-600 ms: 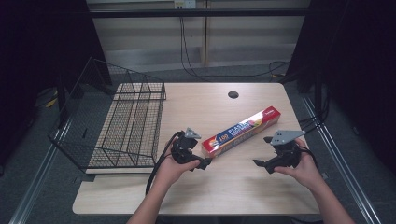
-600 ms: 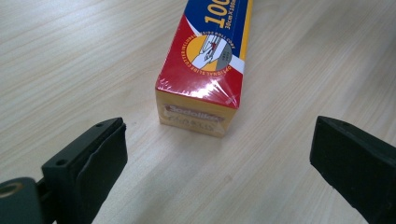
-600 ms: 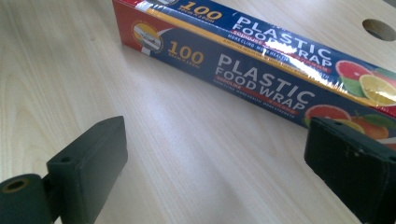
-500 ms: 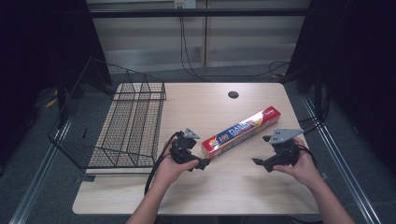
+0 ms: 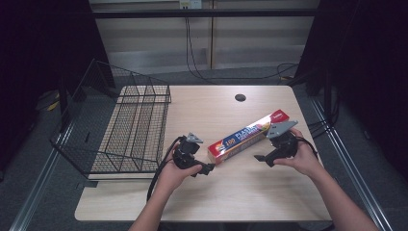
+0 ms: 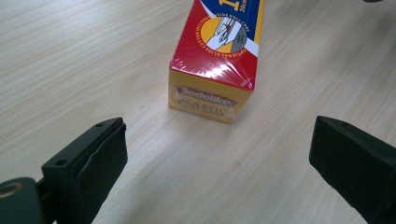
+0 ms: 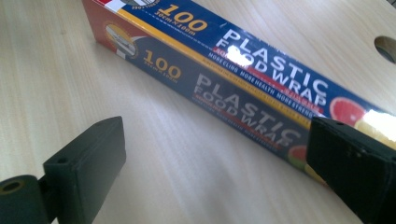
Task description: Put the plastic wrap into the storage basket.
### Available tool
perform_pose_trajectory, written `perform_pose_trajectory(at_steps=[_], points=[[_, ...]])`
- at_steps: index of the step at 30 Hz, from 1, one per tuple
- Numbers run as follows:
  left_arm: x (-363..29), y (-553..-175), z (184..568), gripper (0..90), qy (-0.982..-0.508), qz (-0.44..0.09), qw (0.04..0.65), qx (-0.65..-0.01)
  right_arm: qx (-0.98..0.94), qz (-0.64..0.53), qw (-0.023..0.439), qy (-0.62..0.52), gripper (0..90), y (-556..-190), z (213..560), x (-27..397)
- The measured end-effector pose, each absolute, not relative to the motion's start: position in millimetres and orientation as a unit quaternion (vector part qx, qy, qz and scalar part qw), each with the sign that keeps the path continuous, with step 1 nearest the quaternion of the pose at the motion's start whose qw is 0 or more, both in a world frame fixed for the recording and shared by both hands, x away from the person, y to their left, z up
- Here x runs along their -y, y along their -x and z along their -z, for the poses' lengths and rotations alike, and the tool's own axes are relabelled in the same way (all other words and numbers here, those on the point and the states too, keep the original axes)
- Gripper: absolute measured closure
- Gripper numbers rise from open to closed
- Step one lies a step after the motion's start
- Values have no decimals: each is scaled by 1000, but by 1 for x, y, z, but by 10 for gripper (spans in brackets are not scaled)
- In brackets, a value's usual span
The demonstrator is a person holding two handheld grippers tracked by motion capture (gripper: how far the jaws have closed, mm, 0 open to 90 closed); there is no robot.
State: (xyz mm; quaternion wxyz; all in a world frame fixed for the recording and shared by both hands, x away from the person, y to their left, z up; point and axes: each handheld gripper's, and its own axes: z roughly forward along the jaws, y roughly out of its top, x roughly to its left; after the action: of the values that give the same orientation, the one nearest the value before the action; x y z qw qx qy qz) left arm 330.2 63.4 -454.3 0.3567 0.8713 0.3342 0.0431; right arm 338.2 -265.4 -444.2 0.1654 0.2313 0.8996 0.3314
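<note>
Wrap box [image 5: 249, 136] lying flat on the tabletop [image 5: 231, 192], both grippers spread wide and holding nothing.

The left gripper [image 5: 208, 168] faces the box's near end, which sits just ahead of its parted jaws and roughly centred between them, not touching either; the right gripper [image 5: 260, 157] looks along one long side, its jaws equally released, with the box running slantwise ahead of them and passing behind the right jaw. The box is a long, thin carton, probably light and stiff along its length but easy to dent across its faces, and its glossy print suggests a slick surface. A hold across the narrow width near the middle should balance it best; a pinch at one end would likely let it droop or twist. A wire basket [image 5: 126, 129] stands beyond the left gripper.
</note>
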Motion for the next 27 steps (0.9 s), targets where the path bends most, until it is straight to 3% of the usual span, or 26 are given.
perform_pose_trajectory(at_steps=[5, 17, 22, 27], points=[[-62, -331, 455, 45, -869, -39, 363, -336, -914, -301, 175, -208, 47, -352, 442, 256], [-64, -333, 451, 45, -871, -39, 358, -333, -933, -273, 145, -184, 52, -389, 444, 249], [-63, -334, 454, 45, -868, -32, 365, -334, -932, -272, 162, -176, 52, -401, 445, 244], [-63, -334, 454, 45, -869, -31, 364, -335, -942, -268, 138, -152, 45, -412, 448, 238]])
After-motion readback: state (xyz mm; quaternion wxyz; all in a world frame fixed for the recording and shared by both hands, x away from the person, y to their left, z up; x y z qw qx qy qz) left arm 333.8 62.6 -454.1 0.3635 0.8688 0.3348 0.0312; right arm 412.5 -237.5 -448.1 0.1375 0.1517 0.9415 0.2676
